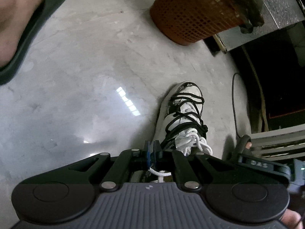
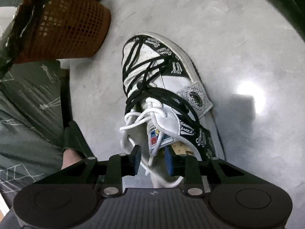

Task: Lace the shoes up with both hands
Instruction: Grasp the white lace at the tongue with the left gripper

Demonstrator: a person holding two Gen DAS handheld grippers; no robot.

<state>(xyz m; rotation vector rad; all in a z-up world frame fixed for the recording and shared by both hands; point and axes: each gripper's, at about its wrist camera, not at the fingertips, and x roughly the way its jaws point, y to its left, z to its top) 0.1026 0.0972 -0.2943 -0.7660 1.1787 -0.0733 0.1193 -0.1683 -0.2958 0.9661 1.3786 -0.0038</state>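
Observation:
A black-and-white high-top shoe (image 1: 183, 114) (image 2: 171, 87) stands on the grey floor, toe pointing away. Black lace (image 1: 183, 103) (image 2: 137, 57) criss-crosses its front, and white lace (image 1: 192, 139) (image 2: 133, 126) is bunched in loose loops at the collar. My left gripper (image 1: 154, 148) is at the shoe's left side by the collar, its blue pads pressed together on a strand of white lace that comes out beneath them. My right gripper (image 2: 152, 158) hangs over the shoe's tongue with its pads apart. A loose end of white lace dangles between them, untouched.
An orange mesh basket (image 1: 190, 13) (image 2: 70, 24) lies ahead of the shoe's toe. A foot in a dark slipper (image 1: 22, 24) is at the far left. A cable (image 1: 233, 99) and a dark gap under furniture (image 1: 276, 76) lie to the right. Green patterned cloth (image 2: 28, 95) fills the right wrist view's left side.

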